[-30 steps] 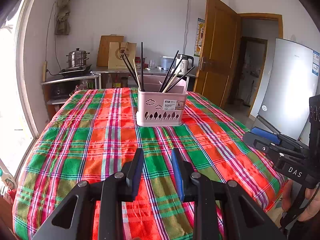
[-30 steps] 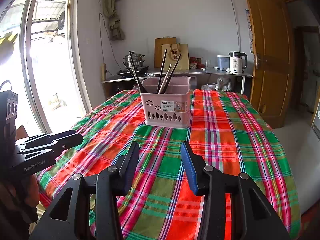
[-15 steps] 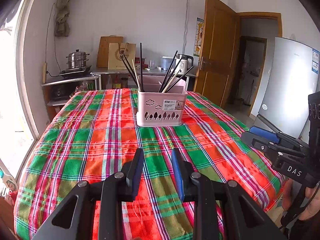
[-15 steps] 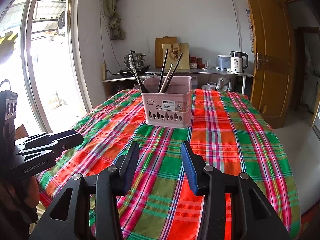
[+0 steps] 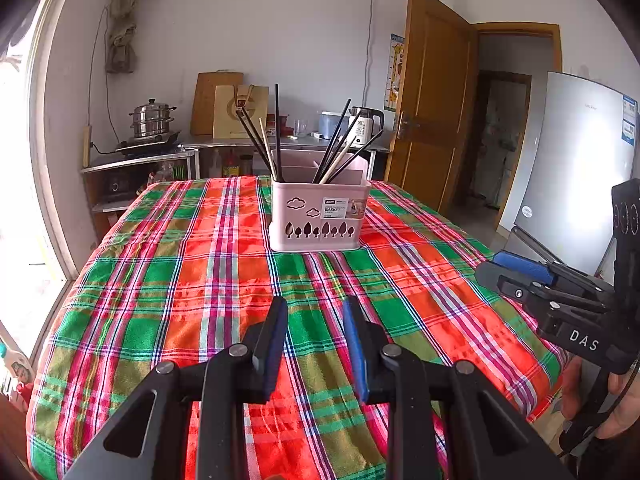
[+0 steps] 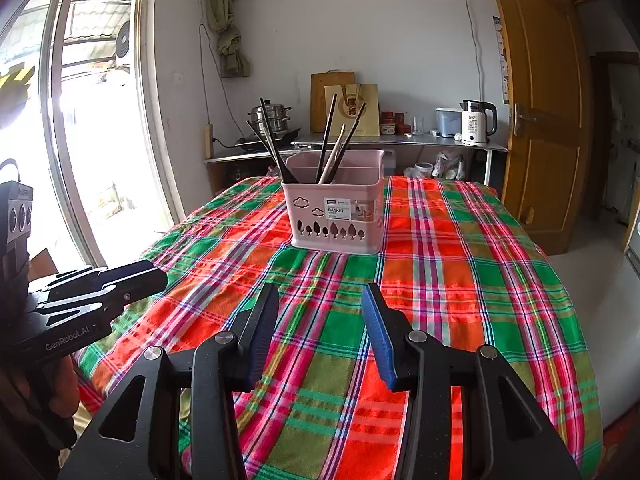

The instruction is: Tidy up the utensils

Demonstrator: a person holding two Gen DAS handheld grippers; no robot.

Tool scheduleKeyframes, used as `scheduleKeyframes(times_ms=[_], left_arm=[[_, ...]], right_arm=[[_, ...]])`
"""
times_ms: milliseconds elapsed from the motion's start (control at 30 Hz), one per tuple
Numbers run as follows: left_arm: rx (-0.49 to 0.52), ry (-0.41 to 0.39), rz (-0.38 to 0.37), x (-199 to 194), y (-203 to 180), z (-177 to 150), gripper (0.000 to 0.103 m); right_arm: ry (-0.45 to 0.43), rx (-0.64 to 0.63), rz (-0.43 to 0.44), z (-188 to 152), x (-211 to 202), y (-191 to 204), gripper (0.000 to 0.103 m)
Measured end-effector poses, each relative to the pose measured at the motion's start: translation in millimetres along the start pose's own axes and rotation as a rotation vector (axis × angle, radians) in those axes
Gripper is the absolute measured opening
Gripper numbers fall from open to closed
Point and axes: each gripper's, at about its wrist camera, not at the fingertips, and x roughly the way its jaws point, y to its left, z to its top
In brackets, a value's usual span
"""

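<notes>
A pink utensil basket [image 5: 318, 216] stands on the plaid tablecloth [image 5: 192, 280], far side of the middle; it also shows in the right wrist view [image 6: 336, 216]. Several chopsticks [image 5: 276, 136], black and pale, stand upright and leaning in its compartments [image 6: 328, 140]. My left gripper [image 5: 314, 320] is open and empty, low over the near part of the table. My right gripper [image 6: 320, 304] is open and empty too, held to the right of the left one. Each gripper shows at the edge of the other's view.
The tablecloth [image 6: 460, 280] covers the whole table, with edges near on the left and right. A counter behind holds a steamer pot [image 5: 152, 118], a kettle [image 6: 476, 122] and a cutting board. A wooden door [image 5: 432, 96] and a fridge [image 5: 576, 168] stand at the right.
Both views have shifted only slightly; the basket looks marginally farther off. Both grippers stay open and empty.
</notes>
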Motion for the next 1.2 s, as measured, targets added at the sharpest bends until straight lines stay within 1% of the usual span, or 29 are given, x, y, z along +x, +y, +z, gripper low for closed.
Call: scheduleKeyframes(times_ms=[1200], left_arm=[[0.012, -0.006, 0.007, -1.0, -3.0, -3.5, 0.028]], right_arm=[[0.005, -0.008, -0.001, 1.0, 1.5, 1.3, 0.044]])
